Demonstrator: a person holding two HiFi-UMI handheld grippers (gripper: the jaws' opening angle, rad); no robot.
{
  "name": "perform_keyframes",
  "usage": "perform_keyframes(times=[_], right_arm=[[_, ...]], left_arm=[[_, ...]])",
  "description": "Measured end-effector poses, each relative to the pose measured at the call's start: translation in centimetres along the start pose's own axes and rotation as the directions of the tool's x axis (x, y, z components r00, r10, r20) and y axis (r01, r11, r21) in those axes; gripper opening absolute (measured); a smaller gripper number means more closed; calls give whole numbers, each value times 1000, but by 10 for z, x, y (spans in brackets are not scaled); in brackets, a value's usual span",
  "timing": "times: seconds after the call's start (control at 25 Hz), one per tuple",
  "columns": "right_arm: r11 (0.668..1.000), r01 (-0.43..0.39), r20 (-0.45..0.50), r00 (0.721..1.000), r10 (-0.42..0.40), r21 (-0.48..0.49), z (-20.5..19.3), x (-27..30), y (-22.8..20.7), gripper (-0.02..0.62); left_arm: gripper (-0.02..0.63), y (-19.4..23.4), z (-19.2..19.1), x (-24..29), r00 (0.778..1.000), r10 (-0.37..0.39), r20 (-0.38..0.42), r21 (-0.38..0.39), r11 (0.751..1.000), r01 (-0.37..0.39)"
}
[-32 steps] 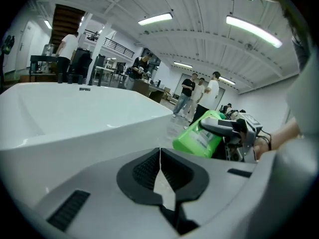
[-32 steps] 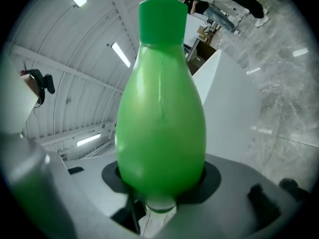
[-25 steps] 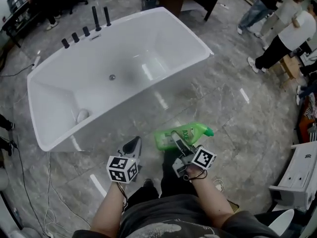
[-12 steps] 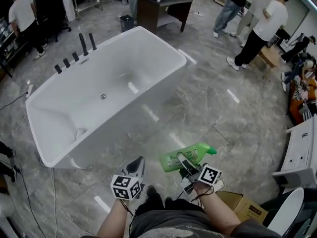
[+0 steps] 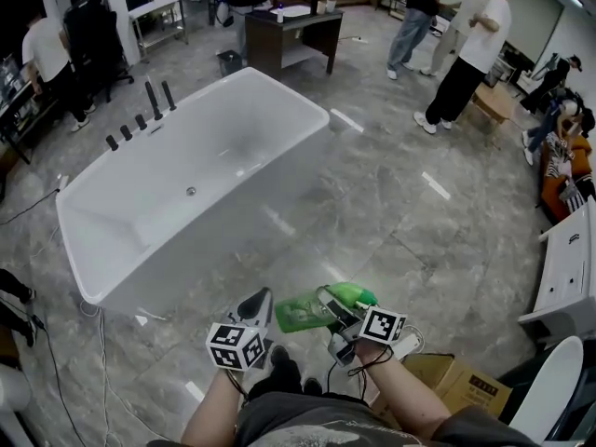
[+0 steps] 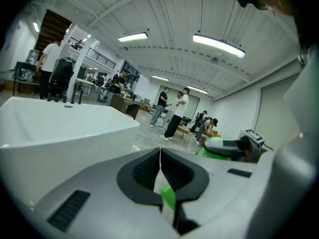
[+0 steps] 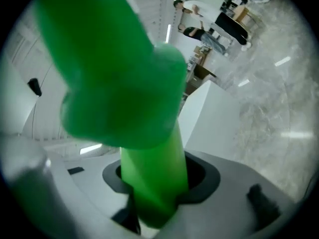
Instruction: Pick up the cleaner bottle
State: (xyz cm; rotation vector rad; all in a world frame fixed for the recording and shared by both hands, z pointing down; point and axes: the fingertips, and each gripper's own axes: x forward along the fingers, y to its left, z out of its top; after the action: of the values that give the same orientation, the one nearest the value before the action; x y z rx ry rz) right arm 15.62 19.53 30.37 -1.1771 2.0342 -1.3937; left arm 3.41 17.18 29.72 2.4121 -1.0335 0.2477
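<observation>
The green cleaner bottle [image 5: 305,311] hangs above the floor, lying roughly level, in my right gripper [image 5: 331,304]. In the right gripper view its neck [image 7: 152,183] fills the gap between the jaws, which are closing on it, and its green body looms blurred in front. My left gripper [image 5: 256,304] hovers just left of the bottle, apart from it. In the left gripper view its jaws [image 6: 160,168] meet with nothing between them, and the bottle [image 6: 219,151] shows off to the right.
A large white bathtub [image 5: 307,110] with black taps [image 5: 149,101] stands ahead on the grey marble floor. A cardboard box [image 5: 461,385] sits by my right elbow and a white cabinet [image 5: 568,277] at the right edge. Several people [image 5: 461,63] stand far back near a dark desk [image 5: 293,31].
Both grippers have risen and drawn back from the bathtub, the right one carrying the green bottle. The tub now sits farther away in the head view.
</observation>
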Motion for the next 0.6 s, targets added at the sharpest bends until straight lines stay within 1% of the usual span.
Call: perform_keyframes(times=[0.08, 0.12, 0.2, 0.28, 0.36, 0.44, 0.6], right_arm=[[993, -17, -26, 999, 20, 121, -32, -8, -8, 189], [985, -19, -27, 999, 25, 173, -48, -12, -13, 186], [970, 1, -22, 1000, 4, 242, -73, -26, -24, 186], [956, 20, -16, 1000, -16, 293, -91, -43, -33, 186], [946, 23, -6, 1000, -22, 323, -103, -51, -33, 184], [945, 28, -3, 1000, -28, 326, -109, -56, -31, 184], [948, 1, 21, 1000, -8, 320, -115, -72, -10, 184]], left_arm=[[15, -11, -11, -16, 999, 29, 25, -12, 1000, -29], [15, -15, -18, -24, 999, 41, 25, -1, 999, -41], [15, -23, -33, -42, 998, 58, 6, 36, 998, -59], [15, -19, -44, -62, 995, 103, -4, 38, 994, -103], [15, -10, -52, -81, 989, 150, -7, 4, 989, -150], [15, -9, -59, -97, 985, 173, -8, -8, 985, -173], [15, -29, -73, -129, 985, 170, -14, 2, 985, -170]])
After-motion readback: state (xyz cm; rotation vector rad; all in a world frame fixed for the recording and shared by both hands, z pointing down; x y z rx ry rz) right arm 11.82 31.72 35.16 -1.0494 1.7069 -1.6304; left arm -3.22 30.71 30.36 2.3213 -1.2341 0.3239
